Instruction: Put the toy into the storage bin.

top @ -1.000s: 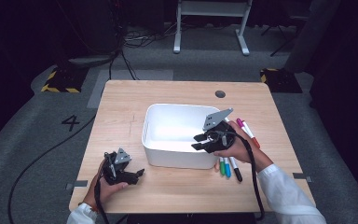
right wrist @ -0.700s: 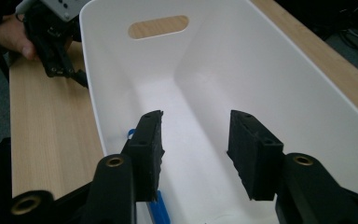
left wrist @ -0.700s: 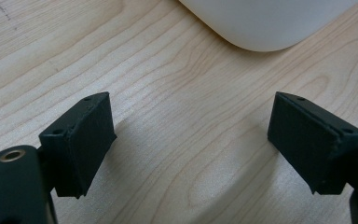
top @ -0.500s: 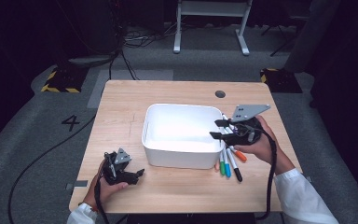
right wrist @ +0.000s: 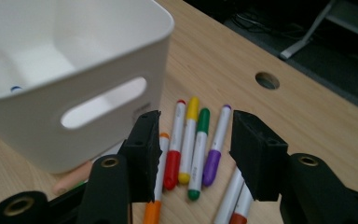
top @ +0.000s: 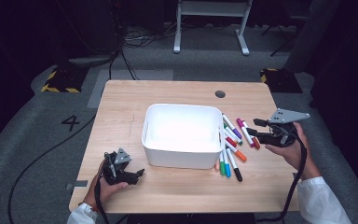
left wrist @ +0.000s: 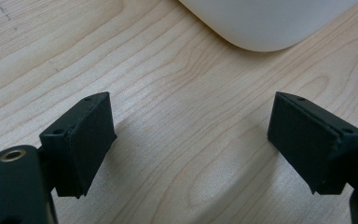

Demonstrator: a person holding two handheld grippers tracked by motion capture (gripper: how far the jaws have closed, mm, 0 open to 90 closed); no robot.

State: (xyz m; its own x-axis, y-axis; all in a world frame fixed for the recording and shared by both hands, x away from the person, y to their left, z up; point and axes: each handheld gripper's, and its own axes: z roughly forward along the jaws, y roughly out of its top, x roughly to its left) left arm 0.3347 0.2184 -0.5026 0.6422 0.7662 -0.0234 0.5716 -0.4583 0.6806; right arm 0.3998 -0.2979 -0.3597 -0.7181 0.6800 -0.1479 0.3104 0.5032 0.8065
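wooden worktop (top: 168, 93) carries a white bin (top: 182, 134) mid-frame, with loose markers (top: 232, 140) fanned just right of it; right tongs (top: 256, 127) hover released beside the markers at right, left tongs (top: 137, 174) rest released at lower left, well apart

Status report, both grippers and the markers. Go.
Left gripper open, empty, low over wooden table. Right gripper open above coloured felt markers beside white plastic bin. Nothing blocking.
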